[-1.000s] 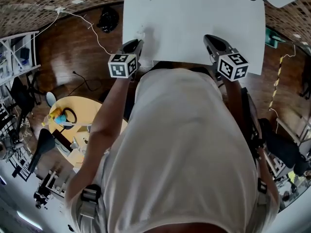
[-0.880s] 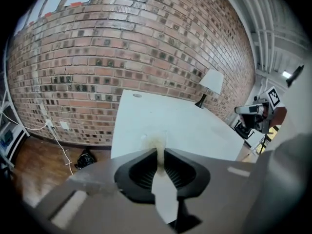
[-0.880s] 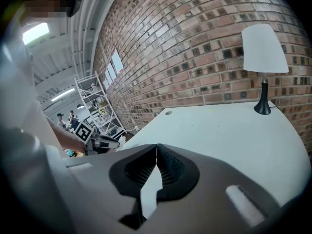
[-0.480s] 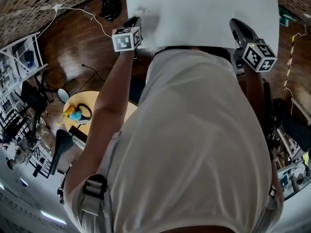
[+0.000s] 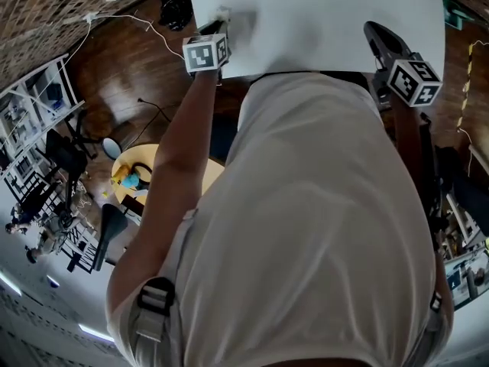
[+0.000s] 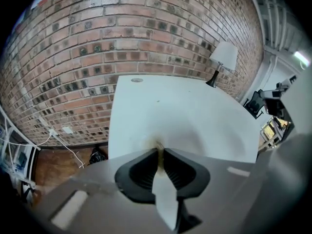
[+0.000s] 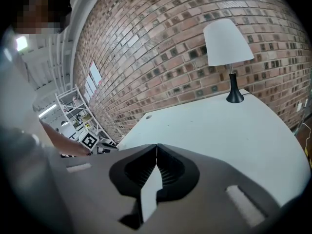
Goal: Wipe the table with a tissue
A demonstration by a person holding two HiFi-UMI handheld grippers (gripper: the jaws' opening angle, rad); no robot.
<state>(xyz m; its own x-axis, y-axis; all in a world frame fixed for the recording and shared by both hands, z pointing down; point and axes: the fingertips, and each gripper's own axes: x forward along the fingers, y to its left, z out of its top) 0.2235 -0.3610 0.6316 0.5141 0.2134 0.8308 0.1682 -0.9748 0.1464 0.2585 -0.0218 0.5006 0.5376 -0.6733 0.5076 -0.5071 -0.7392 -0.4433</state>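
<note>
The white table (image 5: 321, 14) fills the top of the head view. My left gripper (image 5: 219, 23) reaches over its near left corner, tilted down at the top. It is shut on a small crumpled white tissue (image 5: 223, 12). In the left gripper view, the tissue (image 6: 157, 146) shows as a thin yellowish scrap pinched at the jaw tips of the left gripper (image 6: 158, 151), close above the table (image 6: 185, 116). My right gripper (image 5: 376, 32) hovers by the near right edge. In the right gripper view, the right gripper (image 7: 156, 146) is shut and holds nothing.
A white-shaded lamp (image 7: 228, 43) stands at the table's far right corner by the brick wall (image 6: 122, 38). Left of the table, a cable (image 5: 145, 29) and a black bag (image 5: 176, 8) lie on the wooden floor. A round yellow side table (image 5: 164, 170) holds clutter.
My left gripper has moved forward onto the table's left corner and dipped lower, still pinching the tissue. The right gripper has drifted to the right along the near edge.
</note>
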